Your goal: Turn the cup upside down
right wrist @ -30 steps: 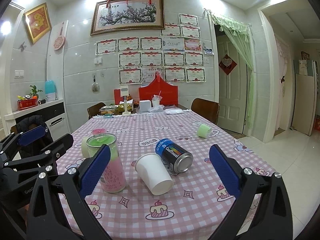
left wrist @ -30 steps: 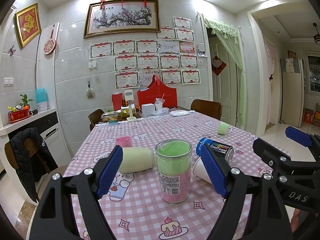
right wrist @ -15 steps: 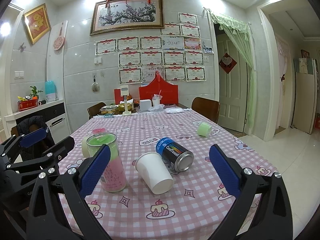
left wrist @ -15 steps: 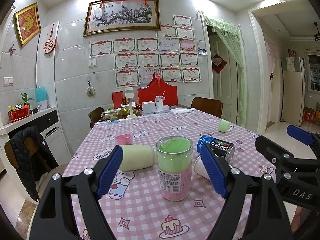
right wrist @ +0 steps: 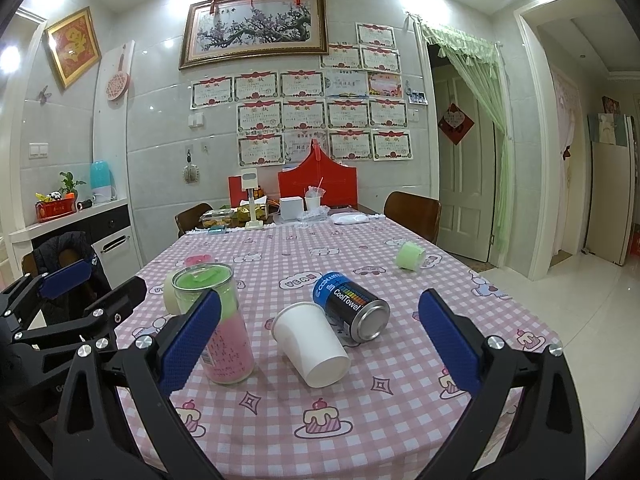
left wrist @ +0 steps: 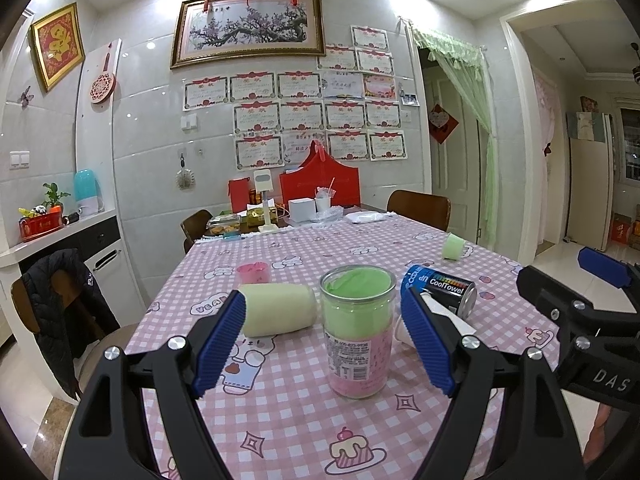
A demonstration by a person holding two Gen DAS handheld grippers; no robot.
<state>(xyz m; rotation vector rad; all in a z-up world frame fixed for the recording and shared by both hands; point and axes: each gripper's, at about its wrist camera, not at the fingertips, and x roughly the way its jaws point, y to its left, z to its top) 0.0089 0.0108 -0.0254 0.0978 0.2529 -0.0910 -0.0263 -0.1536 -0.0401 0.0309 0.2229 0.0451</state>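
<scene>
A white paper cup [right wrist: 312, 343] lies on its side on the pink checked tablecloth, mouth toward me, against a blue and black CoolTowel can [right wrist: 352, 307]. In the left wrist view only a sliver of the cup [left wrist: 444, 320] shows behind the right finger. My right gripper [right wrist: 320, 344] is open and empty, its fingers wide on either side of the cup, short of it. My left gripper [left wrist: 324, 344] is open and empty, its fingers either side of an upright clear jar [left wrist: 356, 332] with green and pink contents.
A pale yellow cup [left wrist: 278, 310] lies on its side left of the jar. A pink cup [left wrist: 252, 273] stands behind it and a green cup [right wrist: 410, 255] lies at the right edge. Boxes and a red bag [right wrist: 318, 190] crowd the far end; chairs surround the table.
Both grippers have drifted slightly back and up; the view of the table has shifted a little. Nothing on the table has moved and both stay open.
</scene>
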